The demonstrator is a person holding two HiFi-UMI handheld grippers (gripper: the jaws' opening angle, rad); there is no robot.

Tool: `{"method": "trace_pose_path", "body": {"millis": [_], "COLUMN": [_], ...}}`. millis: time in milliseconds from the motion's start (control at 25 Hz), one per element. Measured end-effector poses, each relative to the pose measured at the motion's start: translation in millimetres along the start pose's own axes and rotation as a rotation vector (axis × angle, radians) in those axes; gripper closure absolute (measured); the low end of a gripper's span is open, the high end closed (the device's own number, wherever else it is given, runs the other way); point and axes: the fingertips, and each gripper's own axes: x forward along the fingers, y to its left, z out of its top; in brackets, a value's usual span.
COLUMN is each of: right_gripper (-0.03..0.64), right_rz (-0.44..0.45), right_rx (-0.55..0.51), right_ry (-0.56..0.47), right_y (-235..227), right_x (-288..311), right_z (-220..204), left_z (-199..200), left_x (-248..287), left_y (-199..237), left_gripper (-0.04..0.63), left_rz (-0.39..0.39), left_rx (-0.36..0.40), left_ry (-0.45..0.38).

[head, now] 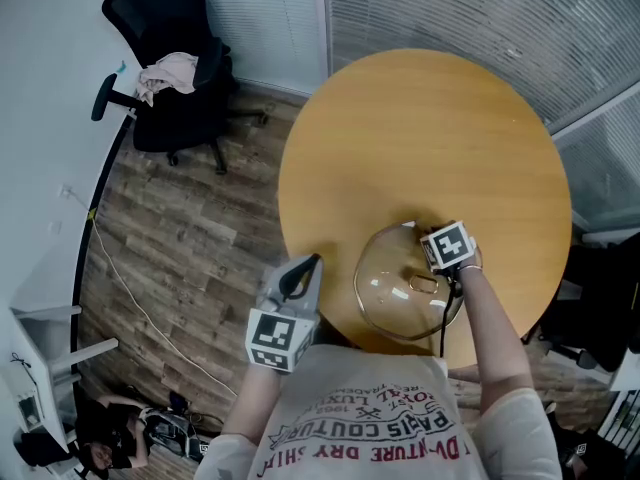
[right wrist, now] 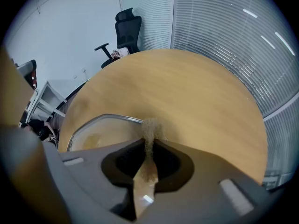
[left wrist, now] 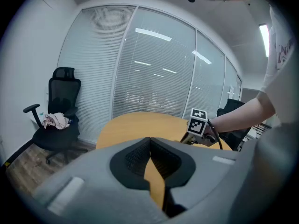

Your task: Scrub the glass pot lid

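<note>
The glass pot lid (head: 405,286) lies dome-up on the near part of the round wooden table (head: 430,138), its handle on top. My right gripper (head: 441,244) sits at the lid's far right rim. In the right gripper view the right gripper (right wrist: 148,143) is shut on a tan fibrous scrub pad (right wrist: 150,128), with the lid's metal rim (right wrist: 96,122) just to its left. My left gripper (head: 298,278) hovers off the table's near left edge, apart from the lid. In its own view the left gripper (left wrist: 149,143) is shut with nothing in it.
A black office chair (head: 172,63) with a pale cloth on its seat stands at the far left, seen also in the left gripper view (left wrist: 57,120). Blinds over glass walls (head: 470,8) run behind the table. A thin cable (head: 130,293) crosses the wood floor.
</note>
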Motion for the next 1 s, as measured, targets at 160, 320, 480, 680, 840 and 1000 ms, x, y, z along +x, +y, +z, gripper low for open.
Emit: {"method": "trace_pose_path", "body": {"millis": [160,320,480,680,840,1000], "right_gripper": [0.561,0.561,0.561,0.561,0.561,0.561], "right_rz": [0.019,-0.001,-0.015,0.007,0.016,0.021], "right_rx": [-0.041,-0.08,-0.135,-0.177,-0.245,-0.313], "right_ry": [0.03,0.076,0.052,0.046,0.042,0.017], "right_y": [14.7,23.2,32.2,49.6,67.8,83.9], "right_x": [3.0,4.4,3.5,4.3,3.4,3.3], "right_z": [5.2,5.3,19.5,25.3,28.8,36.1], "left_z": [1.0,1.0,-0.1,-3.4,-7.9,-12.6], "left_x": [4.7,9.6,10.5,6.9,-3.2,-15.7], "left_y": [5.9,10.7,13.5,14.9,18.5,20.4], "left_gripper": [0.588,0.588,0.588,0.588,0.588,0.588], "left_rz": [-0.014,-0.026,-0.036,-0.039,-0.023,0.007], "left_rx": [0.005,0.001,-0.003,0.004,0.007,-0.003], "left_ry": [0.001,0.006,0.006,0.007,0.0,-0.014]}}
